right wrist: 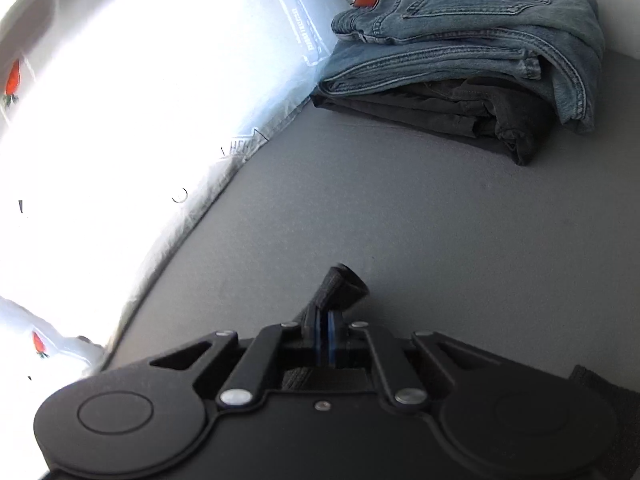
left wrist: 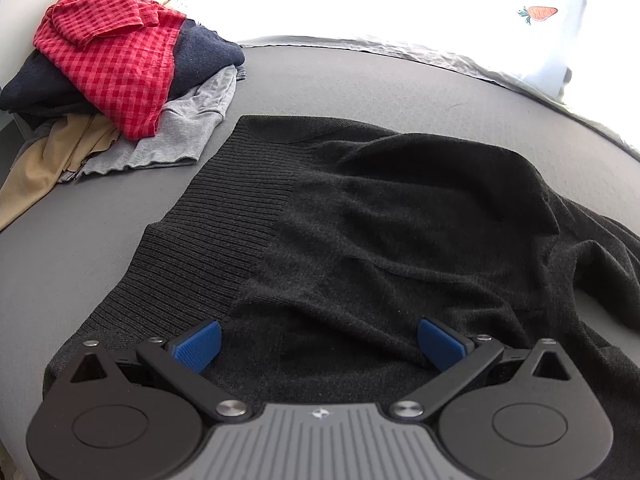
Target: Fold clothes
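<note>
A black knit sweater [left wrist: 360,220] lies spread and wrinkled on the grey surface [left wrist: 320,80] in the left wrist view, its ribbed hem toward the left. My left gripper [left wrist: 318,344] is open, its blue pads [left wrist: 198,344] wide apart just above the sweater's near edge. In the right wrist view my right gripper [right wrist: 325,334] is shut on a bunched fold of the black sweater [right wrist: 340,286], which sticks out past the fingertips above the grey surface [right wrist: 400,220].
A heap of unfolded clothes [left wrist: 108,56], red checked shirt on top, sits at the far left. Folded blue jeans [right wrist: 472,24] on a dark folded garment [right wrist: 460,114] lie at the far right. A white strawberry-print sheet [right wrist: 120,120] borders the surface.
</note>
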The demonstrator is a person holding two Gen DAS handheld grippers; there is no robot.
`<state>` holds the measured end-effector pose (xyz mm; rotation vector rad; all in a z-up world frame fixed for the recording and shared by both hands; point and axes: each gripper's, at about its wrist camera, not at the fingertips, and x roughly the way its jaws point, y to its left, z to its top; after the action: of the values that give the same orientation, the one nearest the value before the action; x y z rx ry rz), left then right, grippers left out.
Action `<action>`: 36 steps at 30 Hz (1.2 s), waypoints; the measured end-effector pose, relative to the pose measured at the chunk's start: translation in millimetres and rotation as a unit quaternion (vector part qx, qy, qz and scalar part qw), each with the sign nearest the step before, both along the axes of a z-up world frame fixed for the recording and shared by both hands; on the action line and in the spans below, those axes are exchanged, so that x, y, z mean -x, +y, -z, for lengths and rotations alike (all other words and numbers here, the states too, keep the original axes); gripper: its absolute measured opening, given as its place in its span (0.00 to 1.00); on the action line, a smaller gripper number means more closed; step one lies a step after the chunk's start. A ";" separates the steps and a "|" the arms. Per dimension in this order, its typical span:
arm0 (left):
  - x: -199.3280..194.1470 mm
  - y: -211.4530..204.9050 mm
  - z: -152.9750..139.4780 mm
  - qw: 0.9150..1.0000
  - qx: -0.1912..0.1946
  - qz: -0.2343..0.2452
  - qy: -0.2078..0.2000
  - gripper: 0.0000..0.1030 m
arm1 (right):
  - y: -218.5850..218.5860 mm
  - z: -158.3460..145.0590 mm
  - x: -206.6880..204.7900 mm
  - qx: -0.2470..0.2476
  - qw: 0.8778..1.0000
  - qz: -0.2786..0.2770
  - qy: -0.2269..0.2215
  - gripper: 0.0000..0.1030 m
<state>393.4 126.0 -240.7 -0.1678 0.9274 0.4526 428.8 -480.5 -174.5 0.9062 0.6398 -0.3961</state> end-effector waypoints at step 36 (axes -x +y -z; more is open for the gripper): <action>-5.4 3.9 1.7 1.000 -0.002 -0.013 -0.007 1.00 | 41.8 57.4 -111.8 0.229 0.960 -0.130 0.095 0.02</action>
<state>398.9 129.9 -242.5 -0.1780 0.9116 0.4763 540.7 -438.7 -231.9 0.3380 0.7918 -0.3766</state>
